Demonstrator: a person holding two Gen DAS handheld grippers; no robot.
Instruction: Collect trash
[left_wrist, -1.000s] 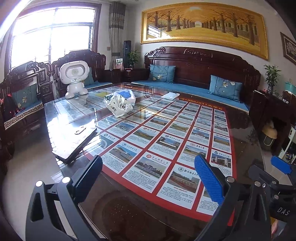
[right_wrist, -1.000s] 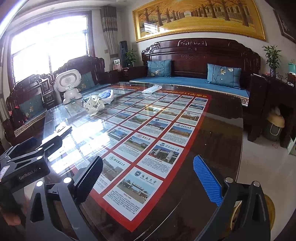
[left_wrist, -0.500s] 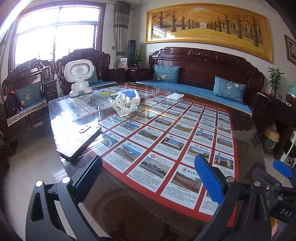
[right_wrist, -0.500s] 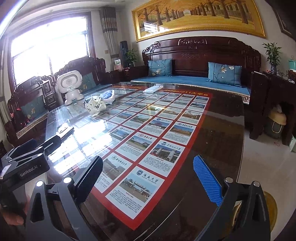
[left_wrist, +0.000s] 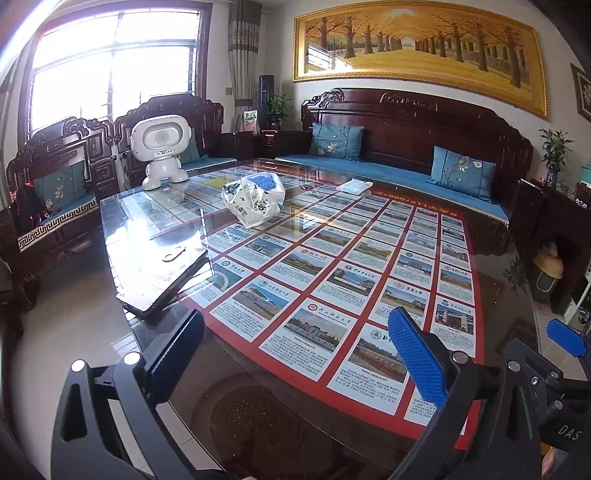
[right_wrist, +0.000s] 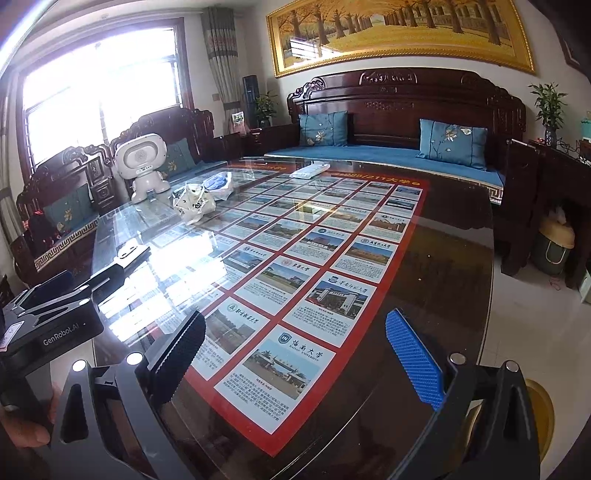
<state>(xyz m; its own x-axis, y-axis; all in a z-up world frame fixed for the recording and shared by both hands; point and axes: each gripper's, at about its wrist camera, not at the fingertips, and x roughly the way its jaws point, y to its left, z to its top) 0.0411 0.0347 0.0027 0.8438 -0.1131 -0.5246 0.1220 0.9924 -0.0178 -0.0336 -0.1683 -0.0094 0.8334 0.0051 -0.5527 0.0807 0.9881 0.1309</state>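
Living room, glass-topped table over one red poster of cards. On table: one white bag far left of centre, slumped, mouth upward, no clear long axis; one flat packet near far edge; one toy robot; one black tray. Left gripper and right gripper both spread wide, holding nothing, low over near edge, well apart from bag.

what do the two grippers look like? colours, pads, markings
Both share a black angular frame with silver screw heads. On the left gripper and the right gripper alike, one finger looks dark and the other carries a blue textured pad. "GenRobot.AI" is printed on the left body, "DAS" on the right. No cables visible.
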